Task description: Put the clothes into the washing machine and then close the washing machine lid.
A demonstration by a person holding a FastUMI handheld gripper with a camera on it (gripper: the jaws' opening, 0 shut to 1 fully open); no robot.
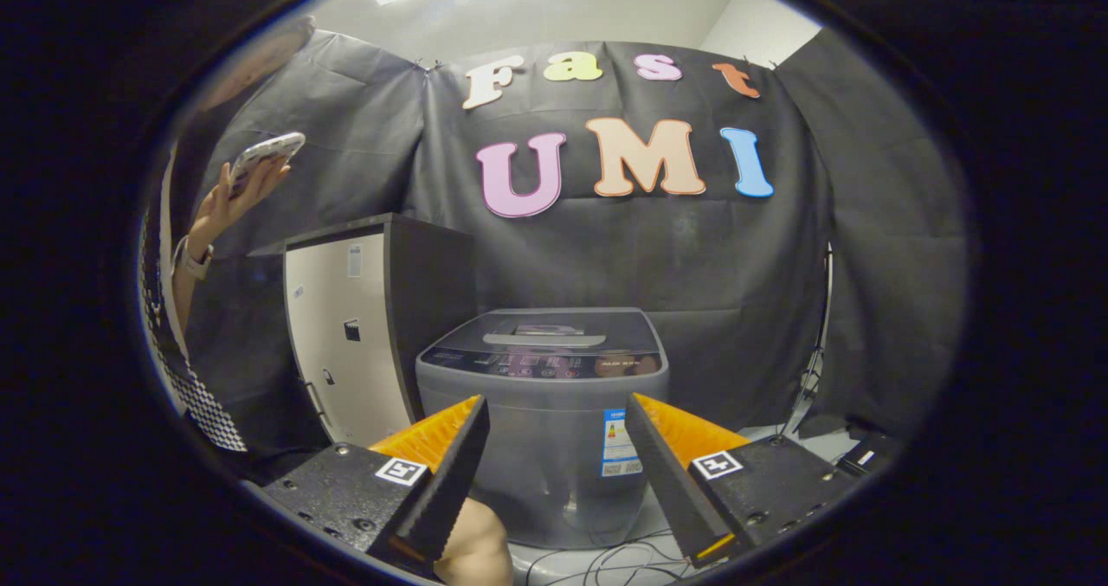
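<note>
A grey top-loading washing machine [544,413] stands on the floor straight ahead, beyond my fingers, its lid [545,331] down flat over the drum. My gripper [554,426] is open, with a wide gap and nothing between the fingers; the machine's front shows through that gap. A rounded, pale thing [476,547] sits low by the left finger; I cannot tell what it is.
A tall cabinet [355,335] with a pale side panel stands left of the washer. A person stands at the far left, a hand [229,201] raised with a phone [264,153]. Cables [623,560] lie on the floor before the machine. A black base [866,452] lies to the right.
</note>
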